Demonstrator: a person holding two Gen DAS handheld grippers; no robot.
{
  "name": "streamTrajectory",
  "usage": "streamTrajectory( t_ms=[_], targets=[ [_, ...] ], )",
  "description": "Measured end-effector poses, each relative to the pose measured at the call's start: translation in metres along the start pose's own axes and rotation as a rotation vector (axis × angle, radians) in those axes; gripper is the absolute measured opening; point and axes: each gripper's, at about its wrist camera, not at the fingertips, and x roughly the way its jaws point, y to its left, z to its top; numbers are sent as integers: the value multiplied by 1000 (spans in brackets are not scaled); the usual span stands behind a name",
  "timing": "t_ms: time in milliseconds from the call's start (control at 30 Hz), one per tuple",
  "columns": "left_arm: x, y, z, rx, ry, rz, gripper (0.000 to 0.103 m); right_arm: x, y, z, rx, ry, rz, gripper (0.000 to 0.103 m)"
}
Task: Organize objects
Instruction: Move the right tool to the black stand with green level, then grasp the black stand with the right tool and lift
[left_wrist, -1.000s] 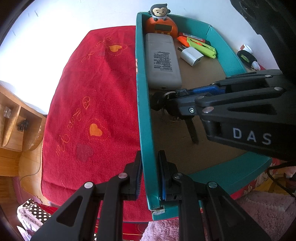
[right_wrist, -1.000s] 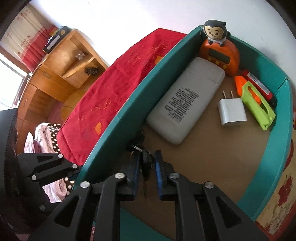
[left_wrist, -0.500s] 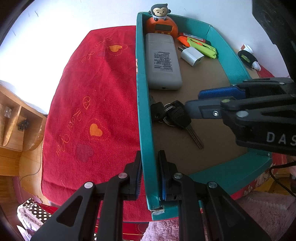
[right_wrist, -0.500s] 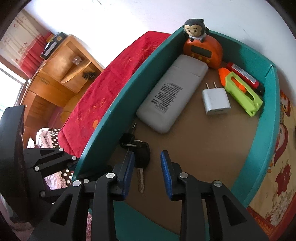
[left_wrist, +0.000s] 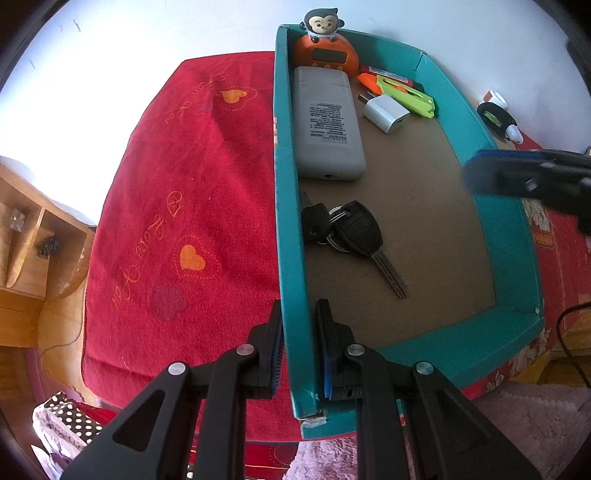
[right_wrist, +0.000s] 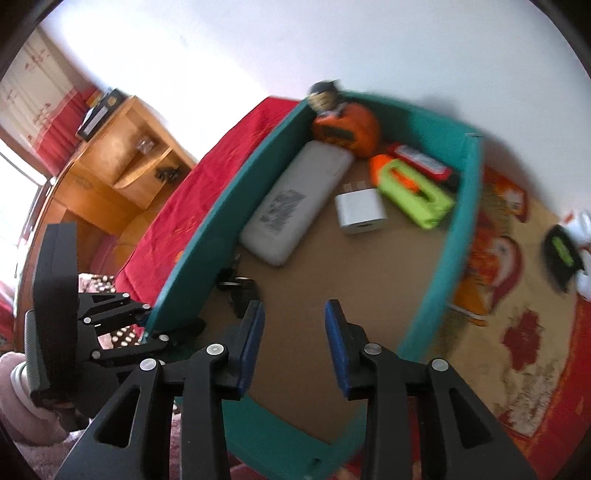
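A teal box (left_wrist: 286, 206) lies on a red cloth. Inside it are black keys (left_wrist: 347, 232), a grey power bank (left_wrist: 325, 125), a white charger (left_wrist: 386, 112), a green and orange cutter (left_wrist: 402, 94) and an orange monkey clock (left_wrist: 325, 48). My left gripper (left_wrist: 299, 350) is shut on the box's left wall near its front corner. My right gripper (right_wrist: 293, 332) is open and empty above the box floor; the keys (right_wrist: 238, 291) lie left of its tip. In the left wrist view the right gripper (left_wrist: 517, 181) shows blurred over the box's right wall.
A black and white item (left_wrist: 498, 118) lies outside the box at the right, also in the right wrist view (right_wrist: 565, 251). A wooden shelf unit (right_wrist: 122, 181) stands left of the red cloth (left_wrist: 184, 206). A pink rug (left_wrist: 517, 424) lies below the table's front edge.
My right gripper let go of the keys in the box, opened wide and drew back to the right. My left gripper stays clamped on the box wall.
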Motion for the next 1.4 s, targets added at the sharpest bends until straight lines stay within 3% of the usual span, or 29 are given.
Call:
streamTrajectory(
  t_ms=[267, 500, 633, 767, 967, 1400],
  targets=[
    [0, 3, -1, 0, -3, 7, 14, -31, -62, -9, 104, -35, -142, 36],
    [-1, 8, -2, 8, -3, 25, 14, -43, -139, -7, 271, -55, -281, 59],
    [-1, 10, -3, 2, -4, 36, 14, -46, -175, 5, 336, -72, -344, 66],
    [1, 2, 1, 2, -2, 40, 14, -44, -209, 23, 440, -85, -354, 73],
    [1, 1, 1, 5, -1, 42, 14, -31, -236, 44, 514, -77, -388, 73],
    [1, 1, 1, 5, -5, 57, 14, -3, -263, 57, 557, 4, -429, 73]
  ],
)
